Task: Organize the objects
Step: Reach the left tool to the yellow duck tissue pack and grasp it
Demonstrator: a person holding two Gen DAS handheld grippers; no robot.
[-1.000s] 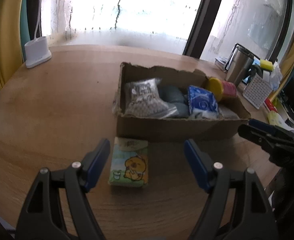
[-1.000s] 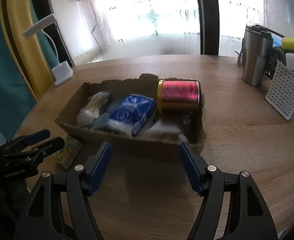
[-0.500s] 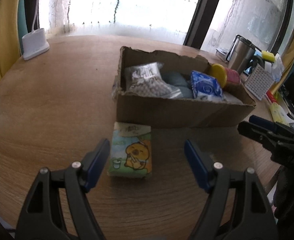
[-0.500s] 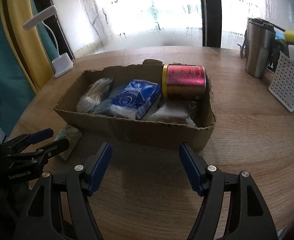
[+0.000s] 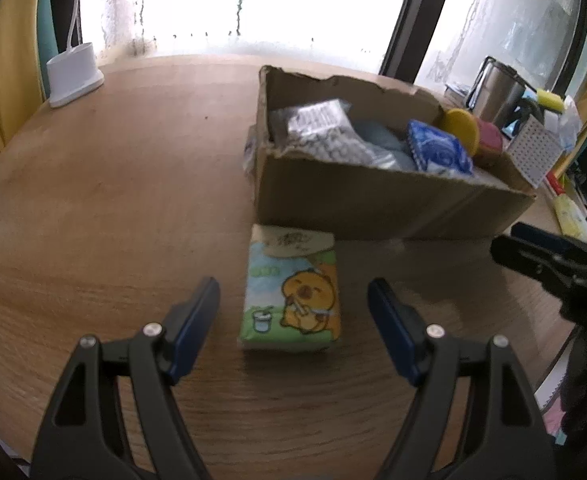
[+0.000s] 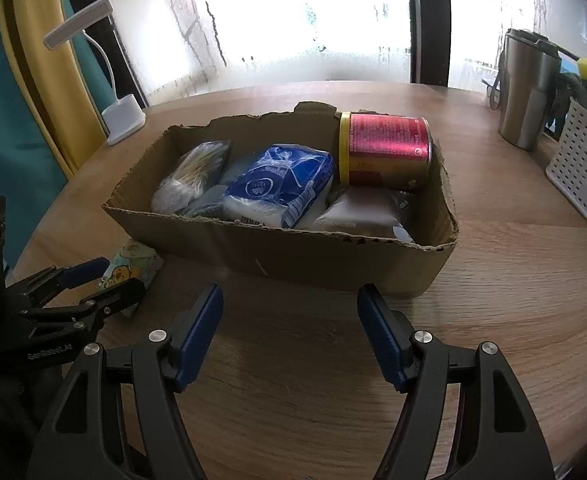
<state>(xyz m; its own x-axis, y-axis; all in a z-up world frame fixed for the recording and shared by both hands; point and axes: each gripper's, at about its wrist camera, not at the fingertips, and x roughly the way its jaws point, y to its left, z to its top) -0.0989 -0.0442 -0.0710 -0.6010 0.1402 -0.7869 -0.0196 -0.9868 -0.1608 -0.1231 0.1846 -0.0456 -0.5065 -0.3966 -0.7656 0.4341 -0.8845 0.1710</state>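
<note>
A tissue pack with a yellow cartoon duck (image 5: 291,292) lies flat on the wooden table, just in front of a cardboard box (image 5: 373,204). My left gripper (image 5: 293,320) is open, its jaws either side of the pack's near end, not touching it. The box (image 6: 293,248) holds a red can with a yellow lid (image 6: 385,152), a blue packet (image 6: 281,188), a bag of cotton swabs (image 6: 193,176) and a brown packet (image 6: 357,212). My right gripper (image 6: 289,320) is open and empty, in front of the box's near wall. The pack (image 6: 129,272) shows at the left there.
A white lamp base (image 5: 73,76) stands at the far left. A steel tumbler (image 6: 529,88) and a white perforated rack (image 6: 577,168) stand at the right, with clutter behind them. The round table's edge curves close on the near side.
My left gripper has moved forward and lower, so the duck pack now lies between its open jaws. My right gripper has come a little closer to the box.
</note>
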